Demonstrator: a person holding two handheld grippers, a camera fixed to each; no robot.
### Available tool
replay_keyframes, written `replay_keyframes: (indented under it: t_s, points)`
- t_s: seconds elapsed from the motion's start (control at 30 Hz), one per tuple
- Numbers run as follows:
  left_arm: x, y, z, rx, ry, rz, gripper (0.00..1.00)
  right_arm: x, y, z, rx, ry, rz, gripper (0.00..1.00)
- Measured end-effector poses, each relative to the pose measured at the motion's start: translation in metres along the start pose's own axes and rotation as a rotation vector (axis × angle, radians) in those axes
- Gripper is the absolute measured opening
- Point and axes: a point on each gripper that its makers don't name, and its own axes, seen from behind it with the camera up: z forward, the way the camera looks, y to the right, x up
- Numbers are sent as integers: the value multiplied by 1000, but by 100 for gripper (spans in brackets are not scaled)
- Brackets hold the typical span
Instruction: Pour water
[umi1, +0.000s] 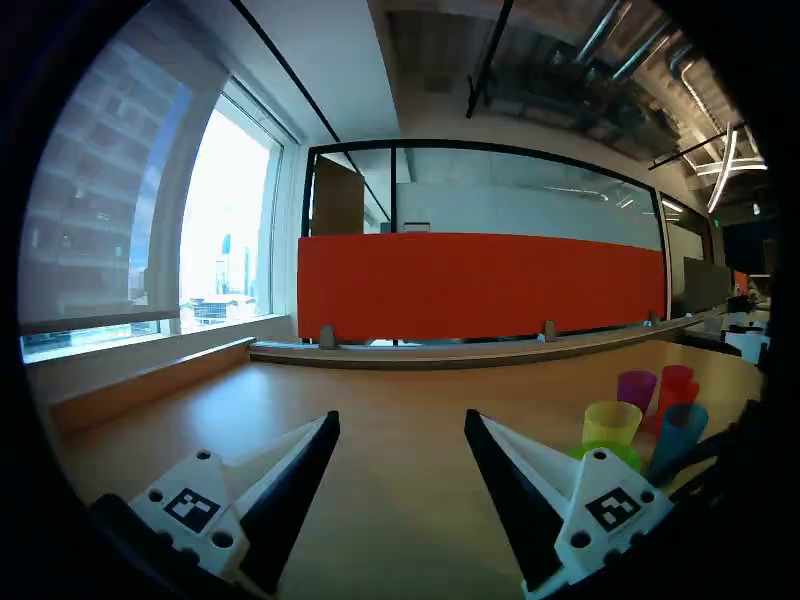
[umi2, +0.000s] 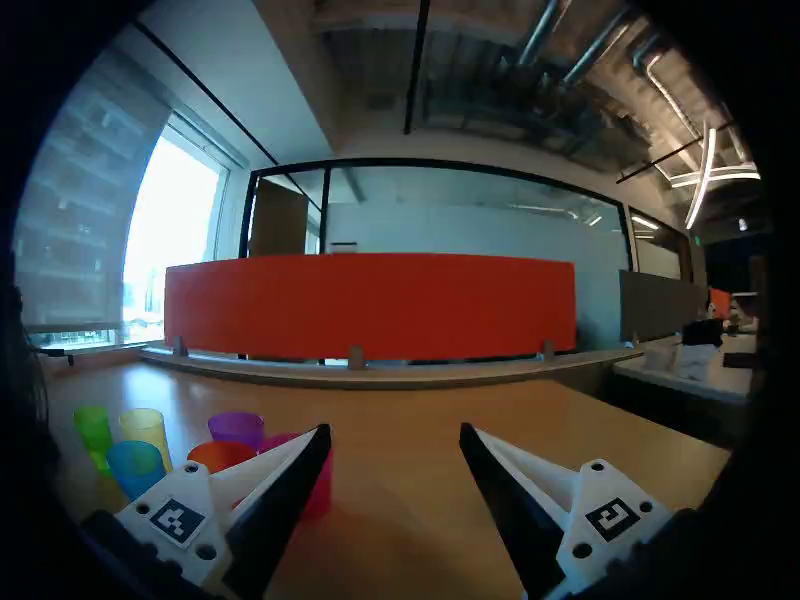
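- Evidently both the left gripper (umi1: 401, 455) and the right gripper (umi2: 395, 460) stand spread and empty.
- Plastic cups (umi2: 145, 428), near left, look light, thin-walled and slippery; probably best pinched gently mid-wall.

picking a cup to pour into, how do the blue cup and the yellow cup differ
Colour: the blue cup is blue, the yellow cup yellow. Place: in the right gripper view the blue cup stands nearer and overlaps the yellow cup's lower part. Shared: both stand upright, mouths up, on the table, and nothing holds them.
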Motion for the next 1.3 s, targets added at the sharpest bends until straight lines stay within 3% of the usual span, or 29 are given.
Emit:
replay_keyframes:
  t_s: [1.3]
  points:
    - [0,1,1,0,0,0,93,-5,-3,1,6,-20,3,100]
